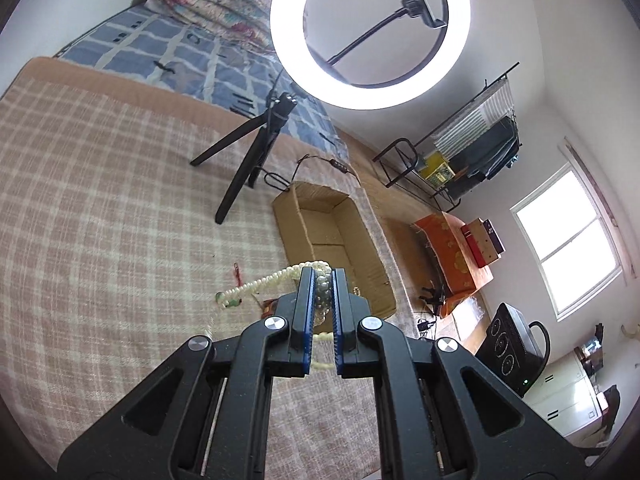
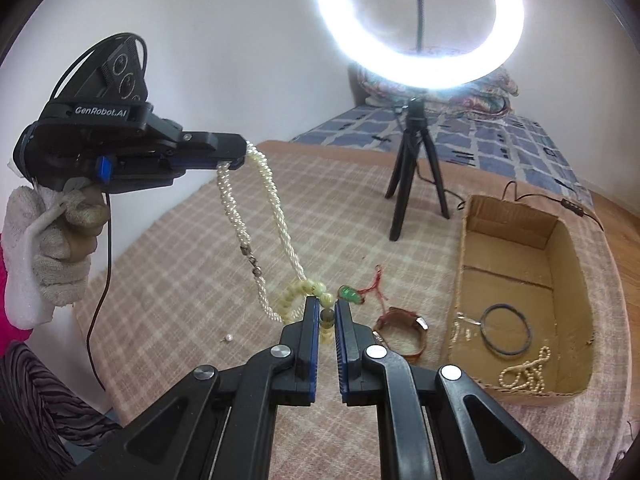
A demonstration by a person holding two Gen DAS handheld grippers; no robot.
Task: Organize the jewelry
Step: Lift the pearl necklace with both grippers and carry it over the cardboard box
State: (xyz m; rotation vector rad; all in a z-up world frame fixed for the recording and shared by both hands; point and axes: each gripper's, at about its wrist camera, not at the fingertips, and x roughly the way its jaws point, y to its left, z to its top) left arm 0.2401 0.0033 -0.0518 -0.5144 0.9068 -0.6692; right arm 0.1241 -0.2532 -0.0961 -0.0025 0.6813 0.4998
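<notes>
Right wrist view, mid-frame: my left gripper (image 2: pixel 234 160) pinches the white pearl necklace (image 2: pixel 272 200), my right gripper (image 2: pixel 327 312) clamps its yellowish beads; carry both level over the brown cardboard box (image 2: pixel 568 264) at right.

Left claw (image 2: pixel 236 162) raised at upper left of right wrist view, pointing rightward, clamped tight, gripped from below by gloved hand (image 2: pixel 60 240). Right claw (image 2: pixel 327 312) low at frame centre, angled downward, jaws pinched nearly together.
</notes>
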